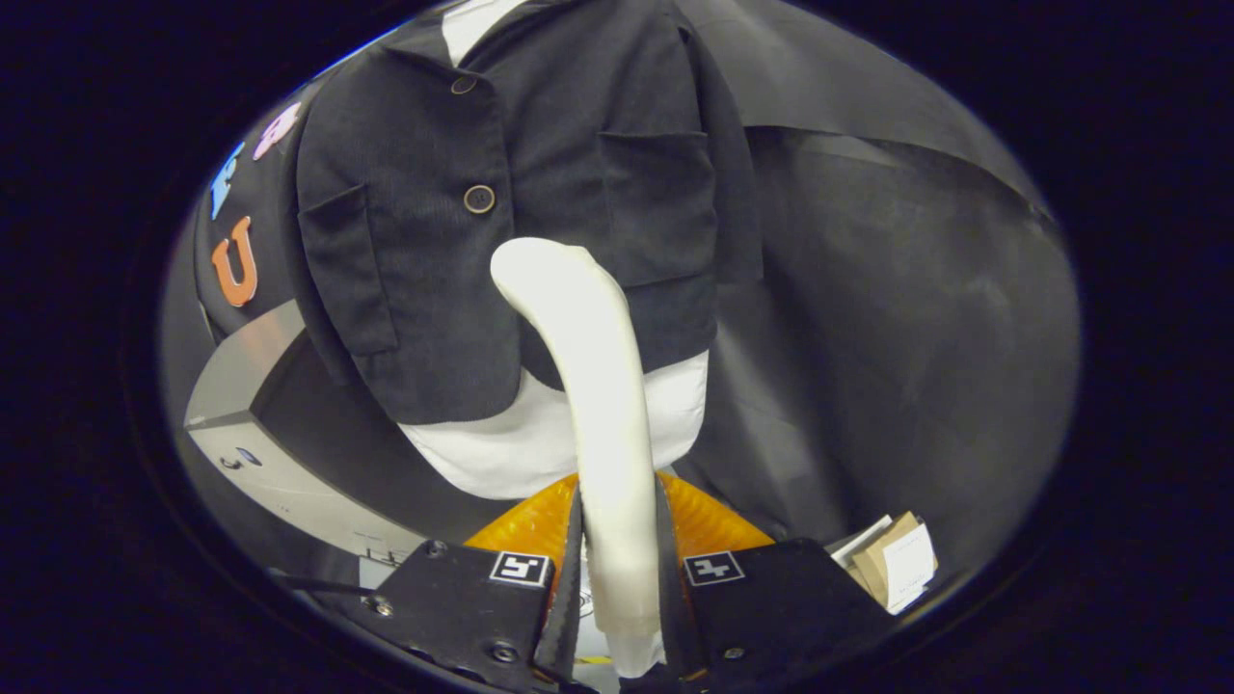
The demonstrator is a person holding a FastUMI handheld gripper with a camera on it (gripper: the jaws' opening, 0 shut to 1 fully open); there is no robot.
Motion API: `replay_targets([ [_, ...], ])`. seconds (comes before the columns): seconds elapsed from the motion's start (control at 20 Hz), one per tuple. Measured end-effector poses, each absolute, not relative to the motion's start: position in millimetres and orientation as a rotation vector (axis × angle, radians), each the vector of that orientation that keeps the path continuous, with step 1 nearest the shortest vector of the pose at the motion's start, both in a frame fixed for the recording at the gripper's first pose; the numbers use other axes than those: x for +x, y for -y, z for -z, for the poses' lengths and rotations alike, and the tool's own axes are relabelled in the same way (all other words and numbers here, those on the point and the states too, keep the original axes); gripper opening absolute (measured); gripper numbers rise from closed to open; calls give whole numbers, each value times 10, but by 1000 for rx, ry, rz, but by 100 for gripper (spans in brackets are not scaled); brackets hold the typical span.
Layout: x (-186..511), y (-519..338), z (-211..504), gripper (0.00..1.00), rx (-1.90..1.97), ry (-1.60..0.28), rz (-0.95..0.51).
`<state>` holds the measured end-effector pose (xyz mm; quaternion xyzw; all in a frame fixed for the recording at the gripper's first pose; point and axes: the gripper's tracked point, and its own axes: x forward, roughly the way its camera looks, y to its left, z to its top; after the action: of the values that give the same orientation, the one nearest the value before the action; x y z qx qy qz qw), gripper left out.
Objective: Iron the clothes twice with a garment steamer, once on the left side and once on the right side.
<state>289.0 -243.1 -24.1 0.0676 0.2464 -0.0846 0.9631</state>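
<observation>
The gripper [617, 569] has both fingers squeezed tight on the white garment steamer [593, 405], so it will not slip. The steamer's head points at the dark jacket [540, 173] hanging just ahead, near the middle buttons, likely so steam can reach the cloth.

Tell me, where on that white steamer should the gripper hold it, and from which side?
On the handle's lower, straight stretch, as it is held now: the gripper is shut on the steamer, one finger on each flank, coming from the bottom end. That part is narrow and even, so it likely fits squarely. Higher up the body curves toward the dark jacket, where a hold would probably slip and block the head.
</observation>
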Motion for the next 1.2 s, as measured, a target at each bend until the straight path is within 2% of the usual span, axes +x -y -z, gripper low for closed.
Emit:
replay_targets([
  [0.4, 2908, 2495, 326, 37, 161, -474, 100],
  [0.6, 2672, 2354, 392, 37, 194, -464, 92],
  [0.9, 1801, 1987, 312, 38, 210, -400, 158],
  [1.2, 797, 1168, 307, 37, 178, -321, 172],
])
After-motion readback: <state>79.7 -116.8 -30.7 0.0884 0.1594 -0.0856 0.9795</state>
